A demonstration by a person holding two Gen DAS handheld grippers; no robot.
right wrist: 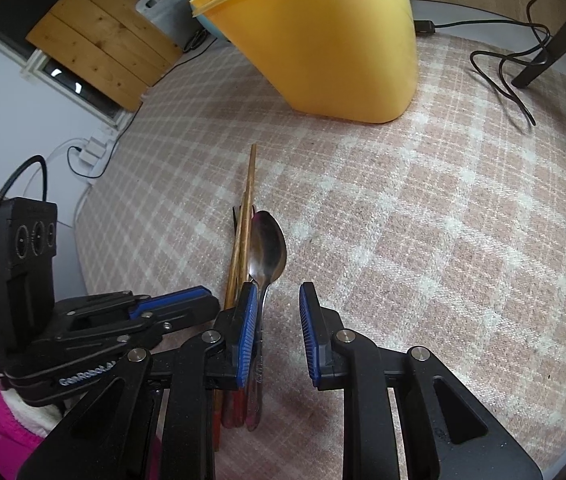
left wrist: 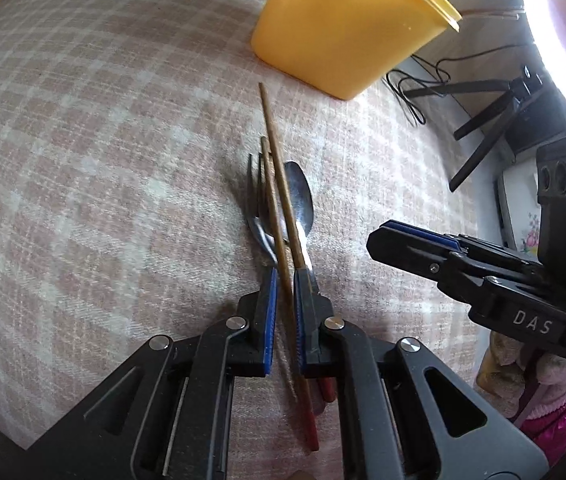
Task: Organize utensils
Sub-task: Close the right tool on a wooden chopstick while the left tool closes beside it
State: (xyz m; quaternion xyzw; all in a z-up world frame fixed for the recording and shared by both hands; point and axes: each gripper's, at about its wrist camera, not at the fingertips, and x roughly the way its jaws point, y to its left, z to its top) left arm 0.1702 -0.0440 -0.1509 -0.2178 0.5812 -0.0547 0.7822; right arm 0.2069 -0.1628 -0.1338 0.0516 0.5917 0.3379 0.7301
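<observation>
**A:** What is your left claw point(left wrist: 283, 280) doing?

**B:** It is narrow, with 2 wooden chopsticks point(left wrist: 279, 184) running between its blue pads point(left wrist: 270, 320). From the left wrist view the gap looks nearly closed around them, but I cannot tell whether the pads actually press the sticks or only straddle them. The chopsticks lie on the checked cloth point(left wrist: 103, 140) that covers the worktop, red ends toward me, thin tips pointing away.

**A:** And the other utensils?

**B:** A metal fork point(left wrist: 257, 200) lies just left of the chopsticks, partly under them, tines pointing away. A metal spoon point(right wrist: 267, 248) lies just right of them, bowl away from me. All 4 pieces sit side by side in 1 bundle, touching or nearly so, around the middle of the worktop.

**A:** Your right claw point(right wrist: 277, 292)?

**B:** Wide apart and holding nothing. Its left pad point(right wrist: 247, 332) sits right against the spoon's handle, between spoon and chopsticks; its right pad stands over bare cloth. It is close beside my left claw.

**A:** Where is the holder?

**B:** The yellow plastic container point(right wrist: 323, 40) stands upright toward the worktop's far edge, well beyond the chopstick tips. Something sticks out above its rim, but I cannot make out what. Black cables point(right wrist: 511, 76) trail across the far right corner.
</observation>
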